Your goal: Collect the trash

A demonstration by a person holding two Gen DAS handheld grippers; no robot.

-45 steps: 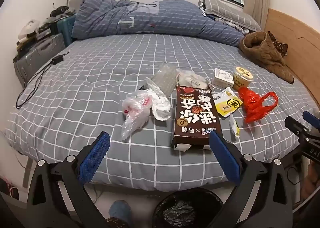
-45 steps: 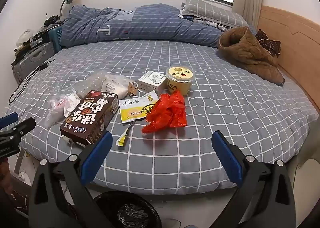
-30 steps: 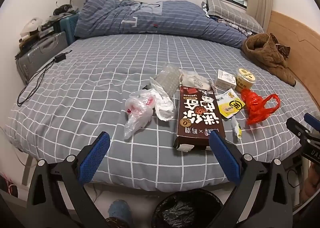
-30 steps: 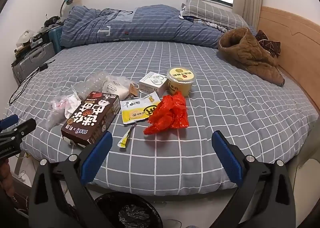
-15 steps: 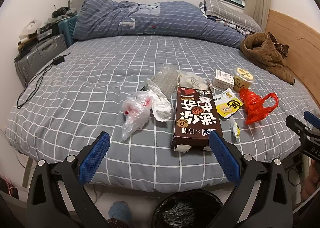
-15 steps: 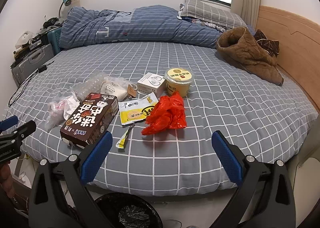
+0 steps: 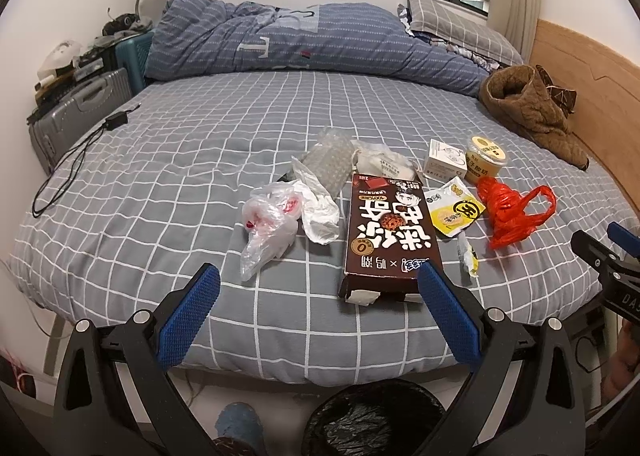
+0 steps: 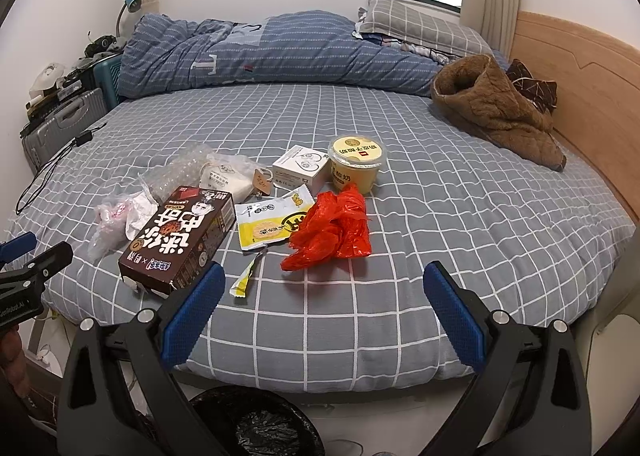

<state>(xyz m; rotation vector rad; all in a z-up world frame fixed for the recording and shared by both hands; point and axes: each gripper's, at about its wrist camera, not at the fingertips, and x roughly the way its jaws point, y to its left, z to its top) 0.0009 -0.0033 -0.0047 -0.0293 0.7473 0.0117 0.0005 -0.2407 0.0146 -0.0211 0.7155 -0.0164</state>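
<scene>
Bin [image 7: 372, 416] on floor nearest; left gripper [image 7: 318, 296] and right gripper [image 8: 320, 290] both wide open, empty, barely shifted since earlier. Beyond, on bed [image 7: 180, 160], unmoved trash: brown box [image 7: 390, 232], left clear bags [image 7: 268, 224], right red bag [image 8: 332, 230], far yellow cup [image 8: 356, 162].

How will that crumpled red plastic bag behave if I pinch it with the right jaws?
The crumpled red plastic bag looks thin and floppy, so it will probably collapse and dangle from wherever it is pinched. It seems very light and may drag or snag the yellow snack packet touching its edge. Its loose loop might trail.
</scene>
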